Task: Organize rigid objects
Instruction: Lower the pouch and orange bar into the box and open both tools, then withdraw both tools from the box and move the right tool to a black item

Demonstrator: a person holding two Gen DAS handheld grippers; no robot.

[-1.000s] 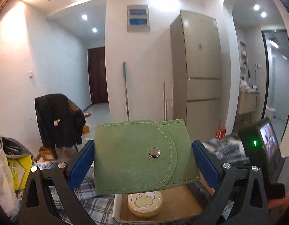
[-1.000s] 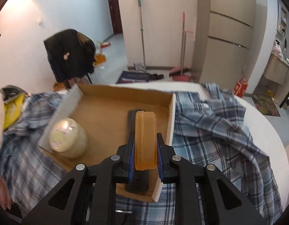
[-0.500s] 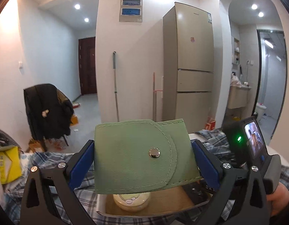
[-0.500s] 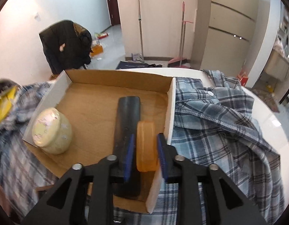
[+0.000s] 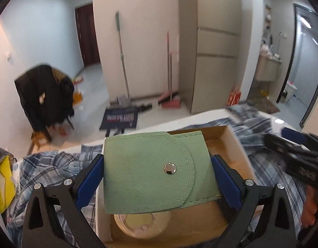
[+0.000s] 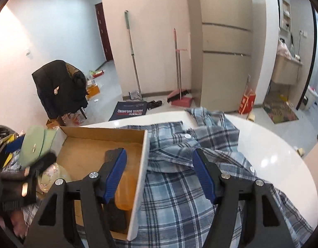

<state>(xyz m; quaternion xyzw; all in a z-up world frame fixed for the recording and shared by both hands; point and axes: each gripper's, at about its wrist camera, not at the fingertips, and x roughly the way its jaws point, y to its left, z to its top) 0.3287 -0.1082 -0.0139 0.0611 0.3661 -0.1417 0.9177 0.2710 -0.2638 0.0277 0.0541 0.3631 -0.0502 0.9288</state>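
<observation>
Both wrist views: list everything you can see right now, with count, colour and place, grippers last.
cardboard box: one, brown with white walls, on the table
round tin: one, cream, inside the box
orange case: one, on a black case inside the box
plaid shirt: one, blue, spread beside the box
table: one, white
green pouch: one, over the box
left gripper: clamped on the pouch
right gripper: jaws opening, nothing between them
</observation>
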